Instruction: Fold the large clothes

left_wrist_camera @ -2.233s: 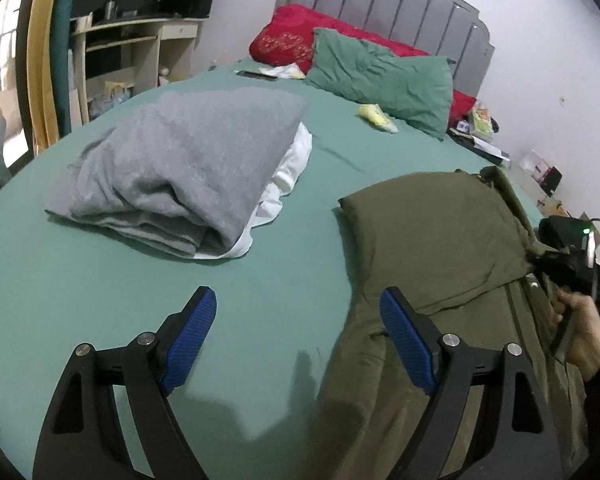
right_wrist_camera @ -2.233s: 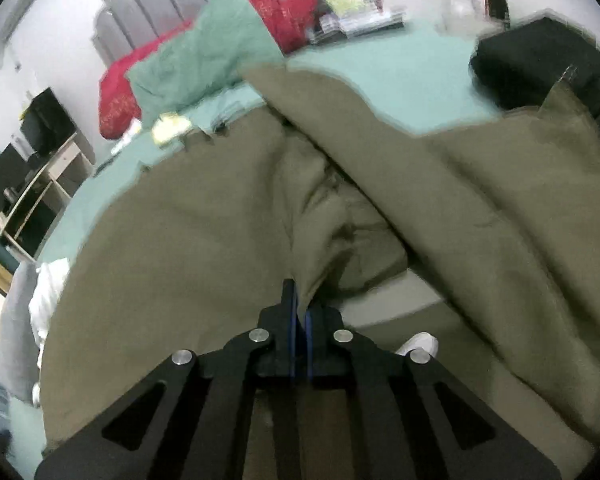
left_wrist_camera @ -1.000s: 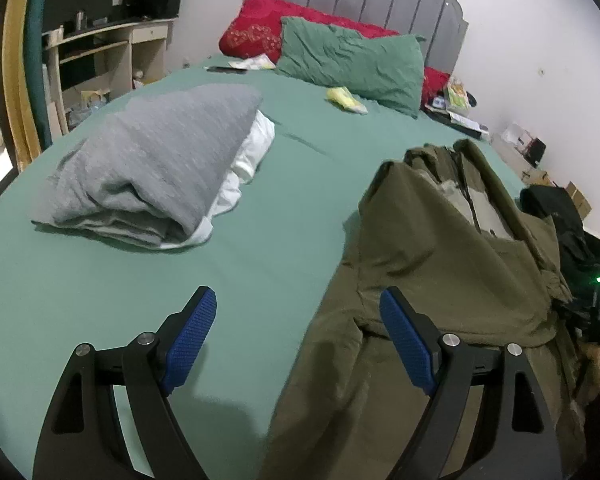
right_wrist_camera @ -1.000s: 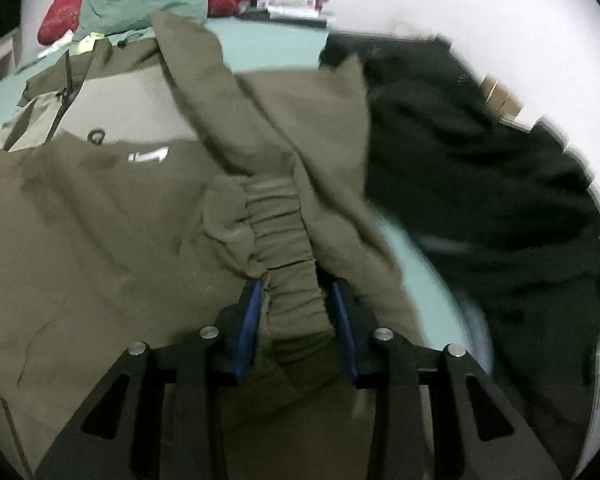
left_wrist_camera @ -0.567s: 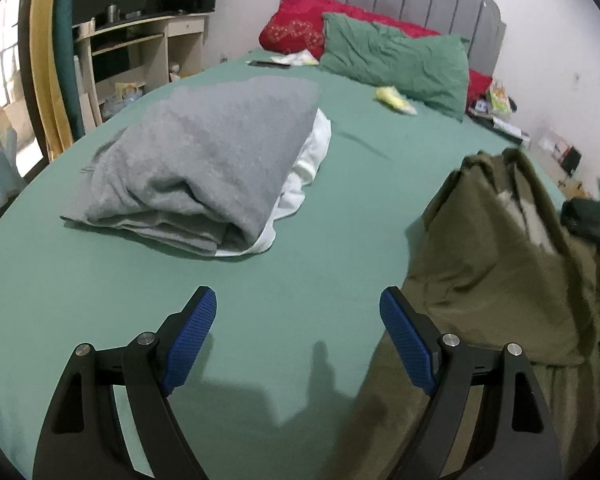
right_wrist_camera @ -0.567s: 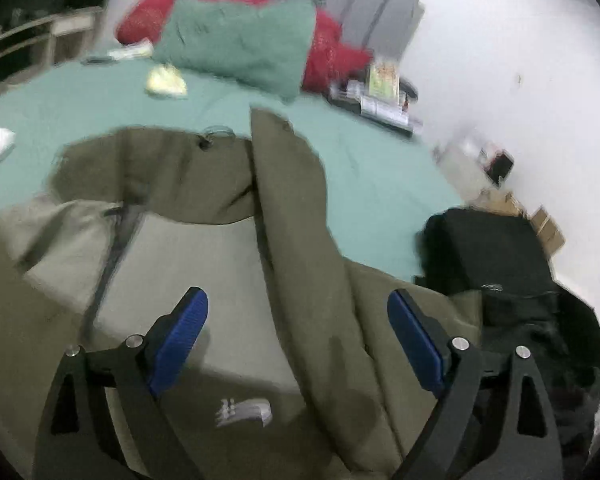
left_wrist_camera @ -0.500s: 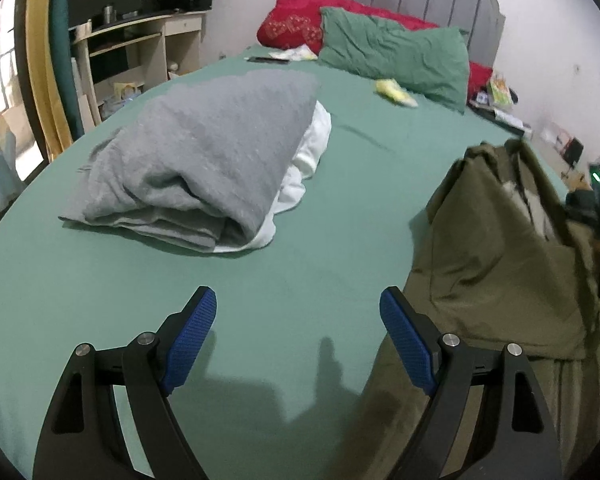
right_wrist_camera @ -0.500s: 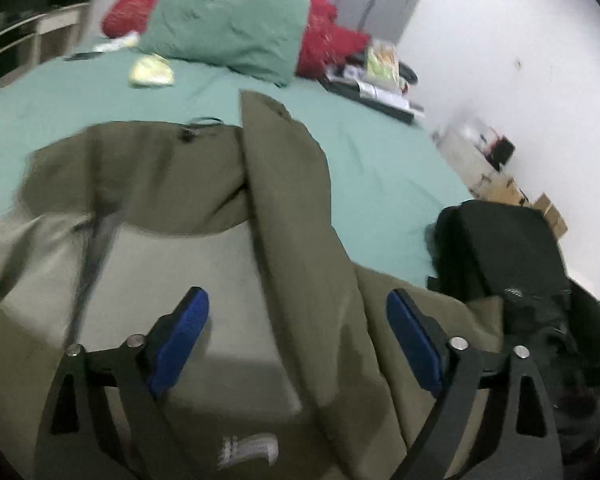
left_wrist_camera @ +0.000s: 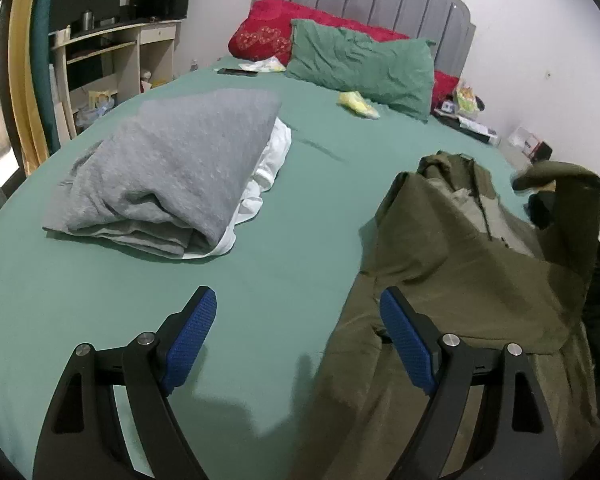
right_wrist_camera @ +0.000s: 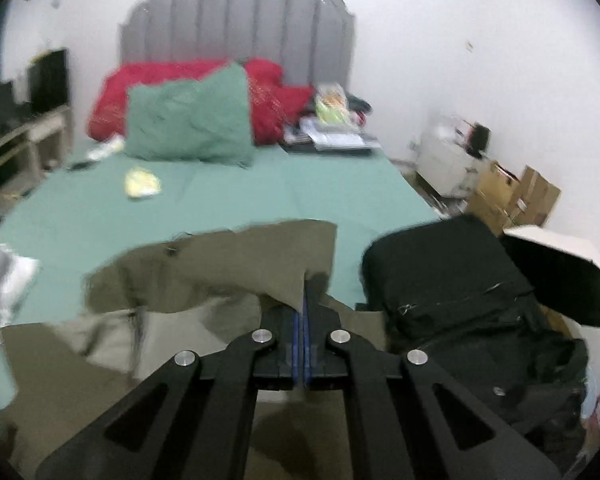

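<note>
Olive jacket point(left_wrist_camera: 468, 280) lies on the bed point(left_wrist_camera: 100, 300); right tongs point(right_wrist_camera: 303, 312) pinch its edge, left tongs point(left_wrist_camera: 300, 340) gape empty.

Your left wrist camera sat low over the bed point(left_wrist_camera: 300, 208), facing the headboard point(left_wrist_camera: 364, 4) at frame top. Your right wrist camera faced likewise, closer to the green pillow point(right_wrist_camera: 188, 116), which both views shared.

— What room are you standing in?
— You are facing a bed point(left_wrist_camera: 148, 320) in green sheeting, its grey ribbed headboard point(left_wrist_camera: 364, 4) leaning against a white wall point(left_wrist_camera: 540, 40).
— And the sides?
— A pale desk point(left_wrist_camera: 112, 56) is standing at your left beside a teal curtain point(left_wrist_camera: 56, 40); cardboard boxes point(right_wrist_camera: 516, 196) are sitting at your right.
</note>
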Action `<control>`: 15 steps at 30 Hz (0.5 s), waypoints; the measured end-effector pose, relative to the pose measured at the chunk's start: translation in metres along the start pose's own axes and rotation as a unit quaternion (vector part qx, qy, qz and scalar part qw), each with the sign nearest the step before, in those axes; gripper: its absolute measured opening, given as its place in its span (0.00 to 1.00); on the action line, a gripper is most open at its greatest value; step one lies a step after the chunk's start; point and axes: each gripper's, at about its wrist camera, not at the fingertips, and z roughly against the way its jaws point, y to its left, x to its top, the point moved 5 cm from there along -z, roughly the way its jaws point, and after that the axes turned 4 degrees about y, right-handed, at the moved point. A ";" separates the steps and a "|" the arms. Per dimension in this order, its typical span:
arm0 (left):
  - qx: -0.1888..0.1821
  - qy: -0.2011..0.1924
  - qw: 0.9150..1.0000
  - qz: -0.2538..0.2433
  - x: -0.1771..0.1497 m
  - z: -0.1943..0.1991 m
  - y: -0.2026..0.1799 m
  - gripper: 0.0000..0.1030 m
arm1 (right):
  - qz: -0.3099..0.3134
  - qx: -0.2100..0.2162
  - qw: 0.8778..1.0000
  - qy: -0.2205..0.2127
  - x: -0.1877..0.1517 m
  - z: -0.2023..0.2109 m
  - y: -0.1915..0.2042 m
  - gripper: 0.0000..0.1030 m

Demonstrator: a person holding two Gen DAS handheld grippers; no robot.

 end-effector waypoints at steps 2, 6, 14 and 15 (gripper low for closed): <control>-0.003 -0.002 1.000 -0.002 -0.003 0.005 0.000 0.85 | 0.025 0.020 0.999 0.009 0.001 0.016 0.021 0.06; -0.003 -0.001 1.000 -0.008 -0.007 0.010 -0.001 0.85 | 0.092 0.148 0.977 0.125 -0.040 0.008 0.099 0.21; 0.002 0.014 1.000 -0.018 -0.012 0.003 -0.004 0.85 | 0.194 0.219 0.932 0.212 -0.120 -0.010 0.162 0.24; 0.003 0.014 1.000 -0.019 -0.011 0.002 -0.003 0.85 | 0.193 0.215 0.936 0.202 -0.113 -0.013 0.159 0.30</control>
